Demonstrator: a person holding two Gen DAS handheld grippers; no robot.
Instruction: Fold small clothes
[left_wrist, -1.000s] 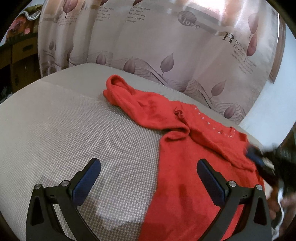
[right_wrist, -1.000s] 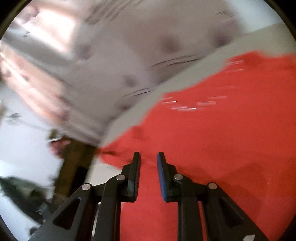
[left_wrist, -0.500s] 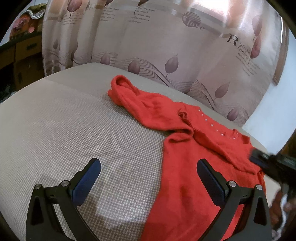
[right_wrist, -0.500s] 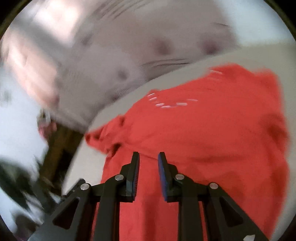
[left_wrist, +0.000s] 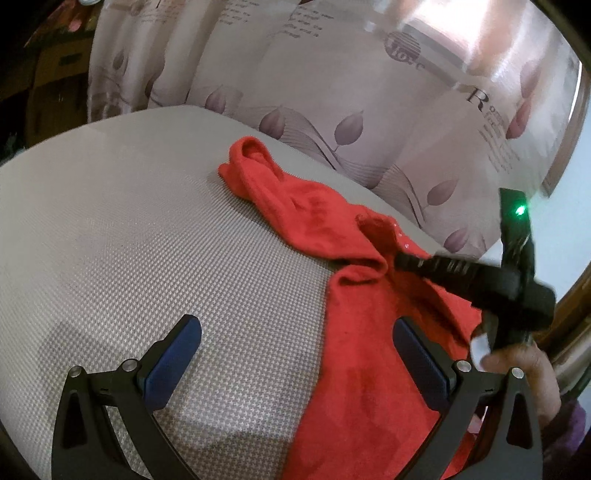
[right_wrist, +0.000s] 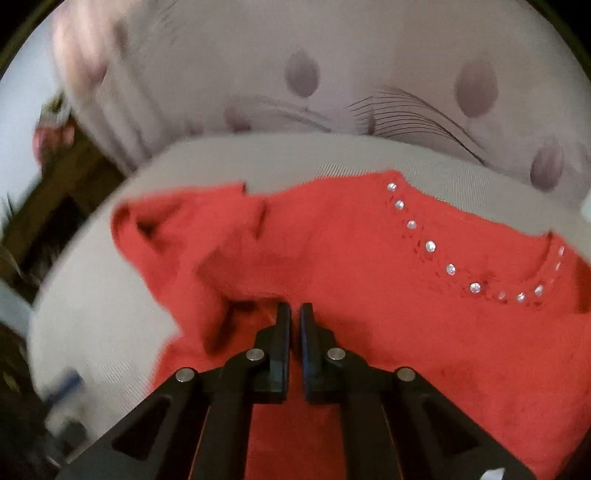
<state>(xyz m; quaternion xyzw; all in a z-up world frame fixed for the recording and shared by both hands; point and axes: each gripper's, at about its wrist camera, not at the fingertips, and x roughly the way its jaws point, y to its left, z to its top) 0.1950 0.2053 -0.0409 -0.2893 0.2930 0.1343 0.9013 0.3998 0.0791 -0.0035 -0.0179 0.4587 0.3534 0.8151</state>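
Observation:
A small red sweater (left_wrist: 362, 332) with rhinestones along its neckline lies on a grey woven surface (left_wrist: 147, 251). One sleeve (left_wrist: 266, 184) stretches away to the far left. My left gripper (left_wrist: 295, 354) is open and empty, low over the sweater's left edge. My right gripper (right_wrist: 294, 314) is nearly closed, its jaws a narrow gap apart with nothing between them, just above the sweater (right_wrist: 406, 314) near the sleeve's base. It shows in the left wrist view (left_wrist: 461, 273) reaching in from the right over the shoulder area.
A pale curtain (left_wrist: 332, 92) with leaf prints and lettering hangs right behind the surface. Dark wooden furniture (left_wrist: 44, 74) stands at the far left. The person's hand (left_wrist: 524, 373) holds the right gripper at the right edge.
The right gripper has swung in from the sweater's right edge to over the shoulder and sleeve base. The left gripper has stayed open and nearly still.

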